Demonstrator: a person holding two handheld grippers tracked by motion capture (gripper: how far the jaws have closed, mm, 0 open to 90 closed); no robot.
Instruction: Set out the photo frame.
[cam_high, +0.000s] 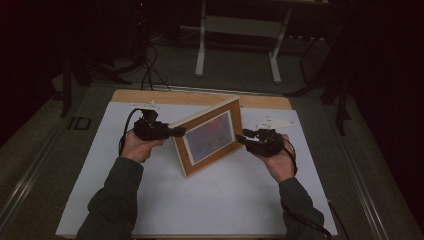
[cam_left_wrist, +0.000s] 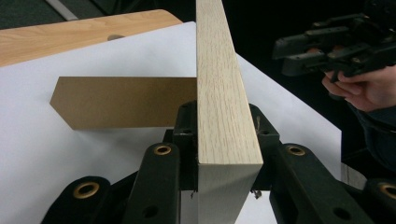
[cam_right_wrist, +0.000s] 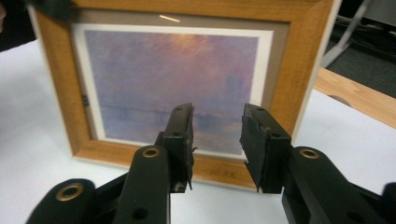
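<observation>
Dark all round the room, with white-legged furniture (cam_high: 239, 30) and loose cables on the grey floor behind, and under the light sits the table (cam_high: 150, 96), pale wood at its far edge and covered by a big white sheet (cam_high: 210, 200). On that sheet stands the picture frame (cam_high: 210, 137), upright on its lower edge and tilted back, warm orange wood on the face, paler grained wood along its narrow side. Behind the glass there's a hazy violet print with a white border. A flat brown fibreboard stand (cam_left_wrist: 116, 102), cut to a point, juts from its back. Left tongs (cam_high: 176, 131) are clamped on the frame's side edge, black pads pressing both faces. Right tongs (cam_high: 246, 134) hover just in front of the print, jaws apart and gripping nothing. Nothing stands between them and the glass.
</observation>
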